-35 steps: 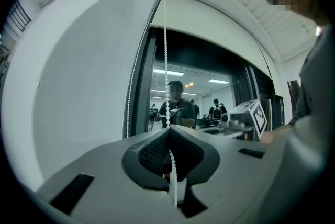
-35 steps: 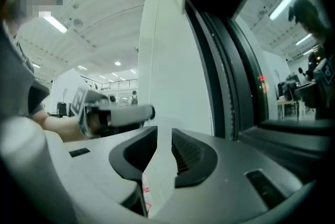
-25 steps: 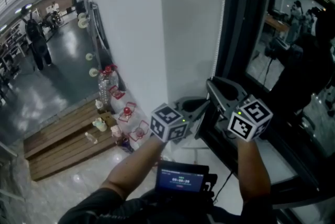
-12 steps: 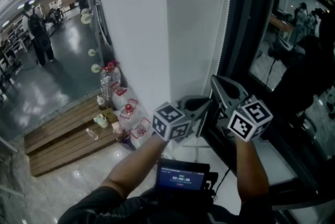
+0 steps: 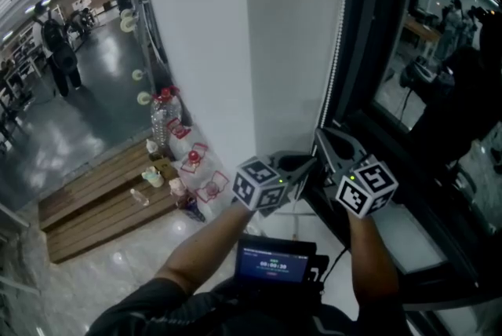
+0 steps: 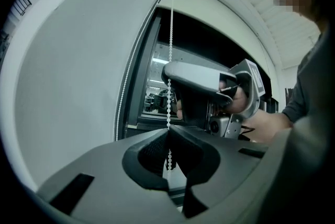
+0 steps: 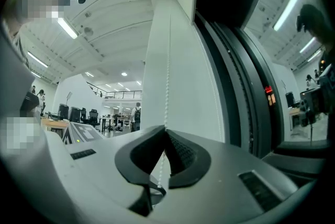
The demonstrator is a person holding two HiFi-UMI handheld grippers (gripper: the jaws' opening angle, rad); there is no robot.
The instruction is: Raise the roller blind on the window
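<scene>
Both grippers sit close together at the left edge of the window frame, since that is where the bead chain hangs. The left gripper is pinched tight on it, and the right gripper is clamped on the chain just beside. The roller blind seems to be the pale band high over the dark glass, so this looks like hand-over-hand hauling

wall: white | floor: glossy grey | wooden platform: low | ceiling lights: on
</scene>
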